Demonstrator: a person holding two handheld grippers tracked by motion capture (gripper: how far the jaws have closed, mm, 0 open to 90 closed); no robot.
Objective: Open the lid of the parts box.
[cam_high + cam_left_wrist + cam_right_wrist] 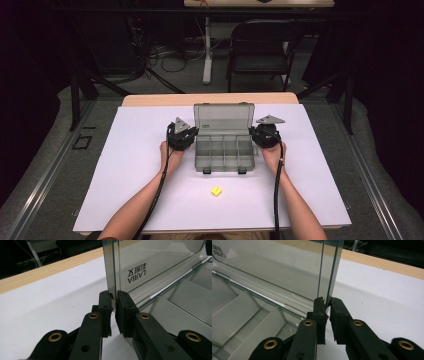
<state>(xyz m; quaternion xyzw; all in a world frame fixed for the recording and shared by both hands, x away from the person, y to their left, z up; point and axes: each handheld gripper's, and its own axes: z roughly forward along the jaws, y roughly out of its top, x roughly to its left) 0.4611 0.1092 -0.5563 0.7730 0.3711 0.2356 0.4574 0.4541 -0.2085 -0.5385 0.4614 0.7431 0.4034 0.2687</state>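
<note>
A clear grey compartment box (pixel 202 156) stands open mid-table, its lid (pixel 223 118) raised upright at the back. My left gripper (pixel 191 134) is shut on the lid's left side edge. In the left gripper view its pads (pixel 114 298) pinch that thin wall of the lid (pixel 155 262), just above the divided tray (pixel 185 302). My right gripper (pixel 254 134) is shut on the lid's right side edge. Its tips (pixel 326 303) press on the lid (pixel 274 267) beside the tray's compartments (pixel 242 312). A small yellow piece (pixel 216 191) lies in front of the box.
A white sheet (pixel 140 180) covers the wooden table (pixel 150 99). A dark folding chair (pixel 260 50) and floor cables (pixel 170 57) lie beyond the far edge. The person's forearms reach in from the near edge on either side of the box.
</note>
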